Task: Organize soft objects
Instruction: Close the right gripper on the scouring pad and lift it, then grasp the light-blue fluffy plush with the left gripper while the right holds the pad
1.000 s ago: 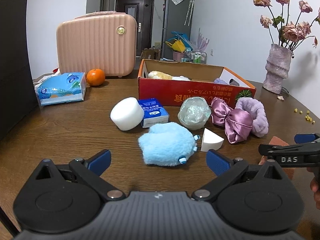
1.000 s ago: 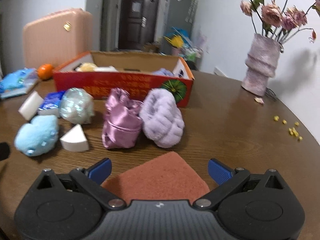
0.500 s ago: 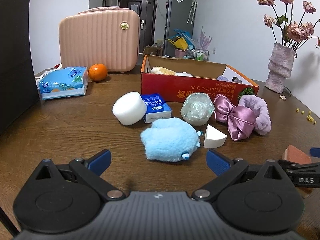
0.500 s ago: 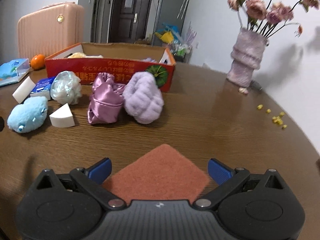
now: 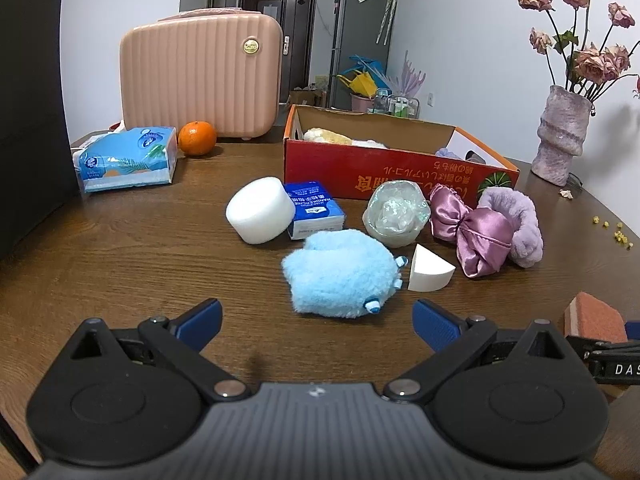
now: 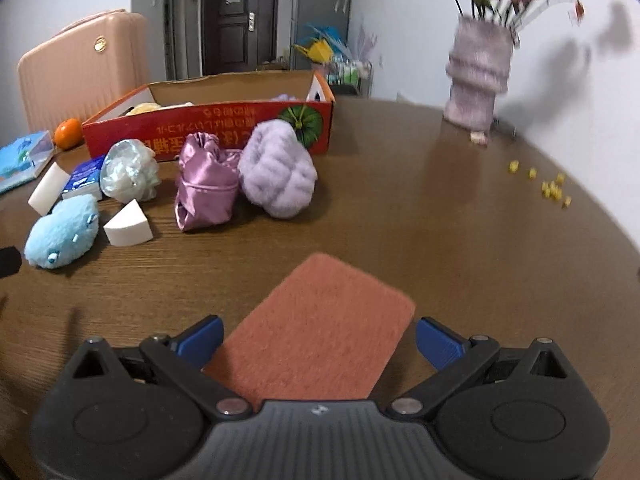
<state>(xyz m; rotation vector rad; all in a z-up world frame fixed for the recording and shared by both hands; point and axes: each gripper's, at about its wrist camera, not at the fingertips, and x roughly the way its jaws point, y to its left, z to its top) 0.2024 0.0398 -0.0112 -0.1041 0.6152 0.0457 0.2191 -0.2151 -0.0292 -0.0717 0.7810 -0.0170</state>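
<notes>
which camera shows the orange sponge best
The right wrist view: the orange sponge lies flat, its whole top showing, between the open right gripper. The left wrist view catches only a corner of it at the right edge, partly behind the other gripper.

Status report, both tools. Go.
Left tool open, empty, facing blue plush. Right tool open, straddling rust-red sponge on table, not gripped. Box ahead; path clear.
</notes>
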